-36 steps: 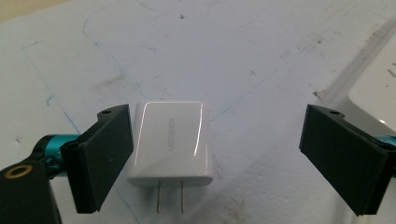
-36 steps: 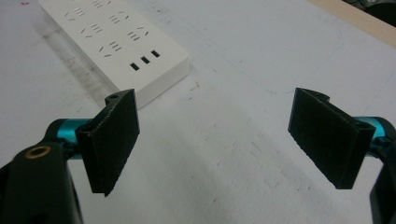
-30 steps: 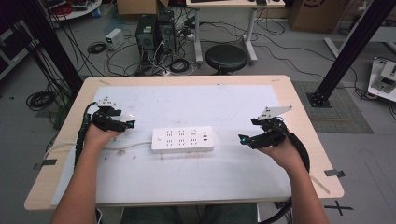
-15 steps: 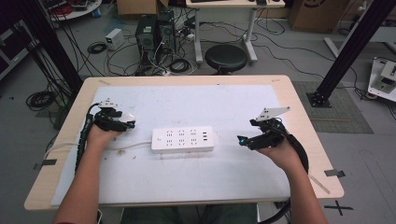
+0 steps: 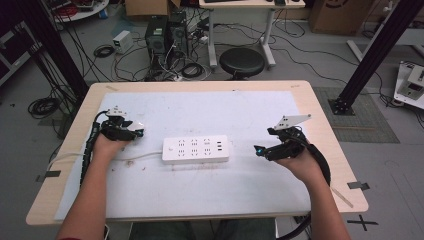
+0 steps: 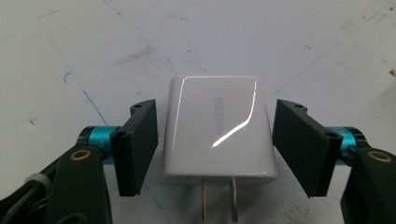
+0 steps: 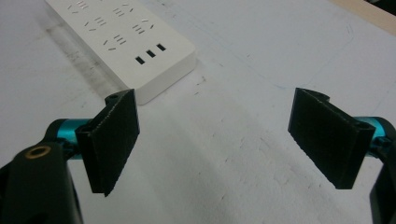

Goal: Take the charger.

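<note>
A white plug-in charger (image 6: 217, 130) lies flat on the white mat, its two metal prongs pointing back toward the camera. My left gripper (image 6: 217, 140) stands open around it, one jaw on each side with a thin gap to the charger's walls. From above, this gripper (image 5: 136, 131) sits at the table's left, with the charger (image 5: 138, 126) at its tips. A white power strip (image 5: 196, 149) lies in the middle. My right gripper (image 5: 260, 150) hovers open to the strip's right, with nothing between its jaws. The strip's end (image 7: 126, 42) is ahead and left of that gripper (image 7: 219, 135).
A white mat (image 5: 225, 110) covers most of the wooden table (image 5: 200, 86). The strip's white cord (image 5: 145, 157) runs left toward the left hand. Beyond the far edge, the floor holds a black stool (image 5: 242, 62), computer cases and tangled cables.
</note>
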`<state>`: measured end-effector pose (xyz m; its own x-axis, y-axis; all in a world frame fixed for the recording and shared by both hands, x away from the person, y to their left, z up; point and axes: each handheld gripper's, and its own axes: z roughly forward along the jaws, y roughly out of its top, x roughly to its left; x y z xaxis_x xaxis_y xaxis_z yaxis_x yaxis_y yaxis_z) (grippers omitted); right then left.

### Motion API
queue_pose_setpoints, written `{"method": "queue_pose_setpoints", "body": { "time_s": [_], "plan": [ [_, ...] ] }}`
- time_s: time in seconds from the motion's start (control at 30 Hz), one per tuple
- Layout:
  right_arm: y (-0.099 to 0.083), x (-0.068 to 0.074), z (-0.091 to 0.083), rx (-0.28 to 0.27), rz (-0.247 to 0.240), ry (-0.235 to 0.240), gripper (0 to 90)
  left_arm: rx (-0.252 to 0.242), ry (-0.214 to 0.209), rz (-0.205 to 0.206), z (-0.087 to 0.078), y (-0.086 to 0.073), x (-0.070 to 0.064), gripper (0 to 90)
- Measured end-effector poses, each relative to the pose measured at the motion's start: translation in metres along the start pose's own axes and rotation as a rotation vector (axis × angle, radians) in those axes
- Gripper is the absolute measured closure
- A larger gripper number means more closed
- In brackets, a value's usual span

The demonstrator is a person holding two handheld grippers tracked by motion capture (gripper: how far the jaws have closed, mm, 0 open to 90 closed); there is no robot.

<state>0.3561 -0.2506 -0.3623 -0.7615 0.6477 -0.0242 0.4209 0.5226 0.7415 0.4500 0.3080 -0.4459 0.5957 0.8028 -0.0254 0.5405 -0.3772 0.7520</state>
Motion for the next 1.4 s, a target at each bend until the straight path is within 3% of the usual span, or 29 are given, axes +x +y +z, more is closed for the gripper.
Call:
{"method": "queue_pose_setpoints", "body": {
  "time_s": [0.53, 0.67, 0.8, 1.0, 1.13, 1.33, 1.37, 1.4],
  "plan": [
    [-0.003, -0.001, -0.002, -0.005, -0.003, 0.002, 16.8, 0.029, 0.02, 0.026, 0.0, 0.0, -0.003, 42.4],
    [-0.003, -0.001, -0.003, -0.007, -0.001, -0.001, 16.8, -0.013, 0.017, 0.012, -0.008, 0.004, -0.005, 42.4],
    [-0.002, -0.001, -0.003, -0.008, -0.001, 0.0, 16.8, -0.046, 0.006, 0.039, -0.025, 0.01, -0.012, 42.5],
    [-0.001, 0.001, -0.005, -0.013, -0.008, 0.007, 16.8, -0.077, -0.034, 0.062, -0.052, 0.018, -0.03, 42.5],
    [0.0, 0.002, -0.007, -0.022, -0.008, 0.017, 16.8, -0.089, -0.054, 0.108, -0.073, 0.023, -0.049, 42.5],
    [0.003, 0.004, -0.009, -0.033, -0.026, 0.036, 16.8, -0.063, -0.086, 0.18, -0.093, 0.026, -0.071, 42.5],
    [0.003, 0.006, -0.01, -0.04, -0.028, 0.043, 16.8, -0.085, -0.092, 0.197, -0.104, 0.03, -0.083, 42.5],
    [0.003, 0.006, -0.01, -0.044, -0.031, 0.043, 16.8, -0.091, -0.094, 0.204, -0.108, 0.031, -0.087, 42.5]
  ]
}}
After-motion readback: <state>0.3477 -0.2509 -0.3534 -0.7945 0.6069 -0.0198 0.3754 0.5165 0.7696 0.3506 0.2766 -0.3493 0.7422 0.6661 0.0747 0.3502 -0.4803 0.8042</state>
